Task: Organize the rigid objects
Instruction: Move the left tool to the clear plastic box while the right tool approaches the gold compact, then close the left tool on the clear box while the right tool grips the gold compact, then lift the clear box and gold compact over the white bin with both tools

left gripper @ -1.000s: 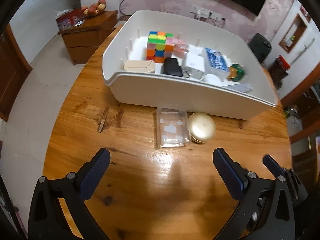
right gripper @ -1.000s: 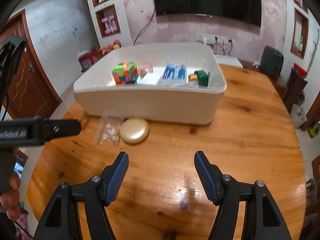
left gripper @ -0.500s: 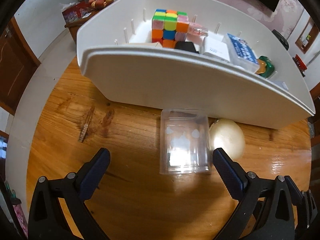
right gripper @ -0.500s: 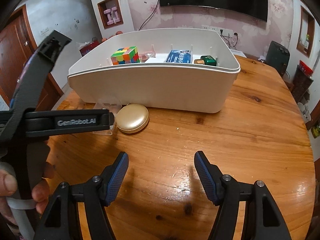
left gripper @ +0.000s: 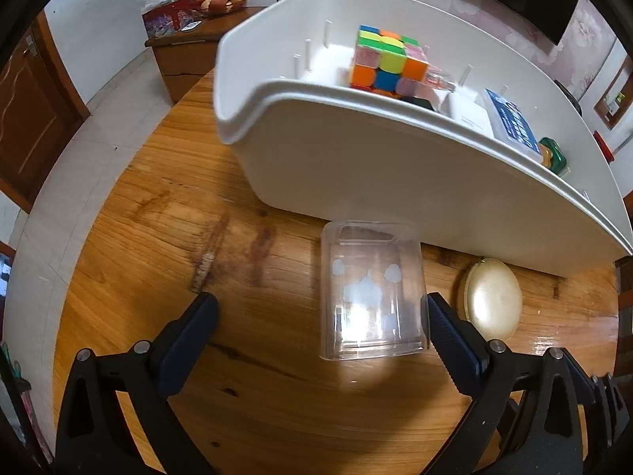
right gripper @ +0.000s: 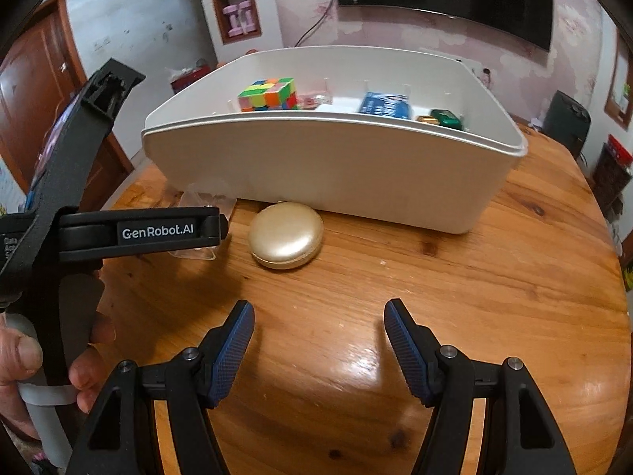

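On the wooden bench a clear plastic box lies just in front of the white bin, with a gold round case just beside it. The left hand-held gripper has its jaws spread wide; the clear box lies between them, close against the right-hand pad, the other pad well apart from it. The right hand-held gripper is spread over bare wood, holding nothing. A cube puzzle sits inside the bin
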